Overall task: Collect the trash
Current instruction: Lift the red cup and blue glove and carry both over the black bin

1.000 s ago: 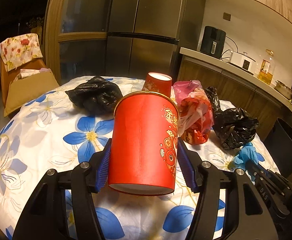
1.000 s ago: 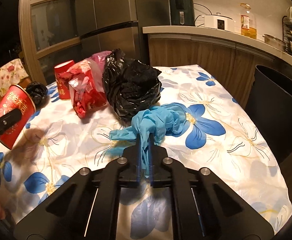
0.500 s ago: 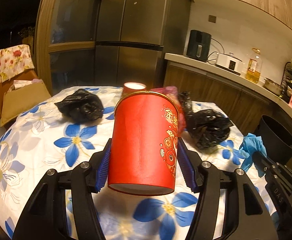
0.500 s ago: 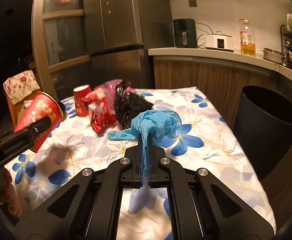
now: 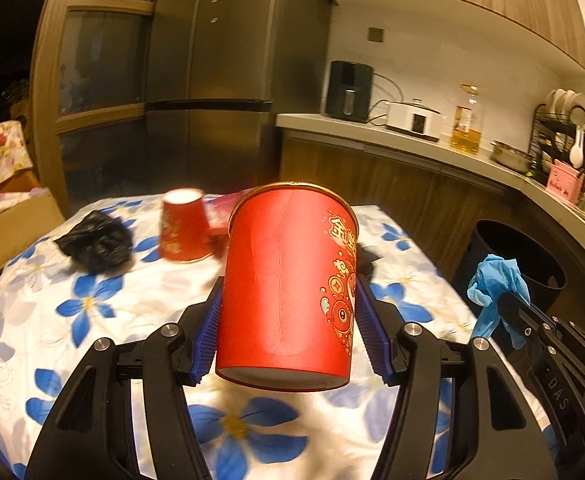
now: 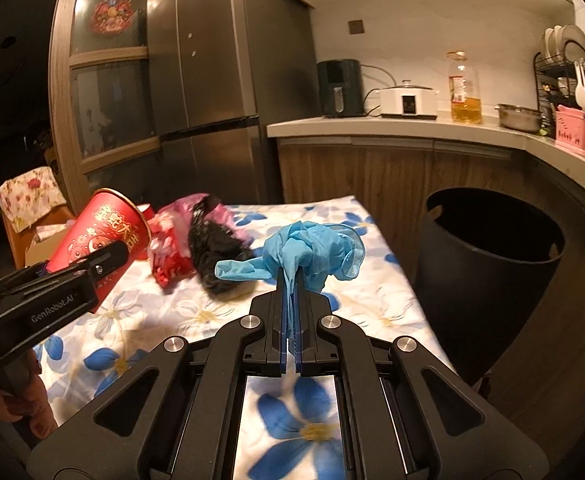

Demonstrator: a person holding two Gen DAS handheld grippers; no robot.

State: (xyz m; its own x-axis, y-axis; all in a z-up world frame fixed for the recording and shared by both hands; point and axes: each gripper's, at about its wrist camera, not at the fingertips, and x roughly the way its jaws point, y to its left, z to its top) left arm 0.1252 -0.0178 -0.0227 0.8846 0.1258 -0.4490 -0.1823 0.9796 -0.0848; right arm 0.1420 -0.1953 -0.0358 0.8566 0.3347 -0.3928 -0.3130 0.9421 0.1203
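Mid-task, carry phase. Both hands are loaded and lifted off the counter [image 6: 376,280] with the flowered cloth; nothing can be confirmed as binned, because the inside of the black bin [image 6: 488,280] reads only as dark.

Left hand-held gripper [image 5: 288,328]: blue pads clamped on both sides of 1 tall red paper cup [image 5: 288,292], held upright with a slight tilt, above the cloth at the near edge.

Right hand-held gripper [image 6: 291,312]: jaws pressed together on 1 crumpled blue glove [image 6: 308,252], which bunches above the fingertips. In the right wrist view the bin stands on the floor at 3 o'clock of the glove, just off the counter's edge, mouth open. My read: the glove looks the closer of the 2 loads to the bin.

Left on the counter, counted:
- 1 red paper cup [image 5: 182,226], upside down, at 11 o'clock of the held cup.
- 2 black plastic bags: the small one [image 5: 94,240] at 9 o'clock in the left wrist view, the larger one [image 6: 216,252] at 9 o'clock of the glove in the right wrist view.
- 1 red wrapper bag [image 6: 170,256], touching the larger black bag.
- 1 pink bag [image 6: 188,208] behind those, partly hidden.

Tally: 2 items in hand, 5 waiting. Judged under halfway.
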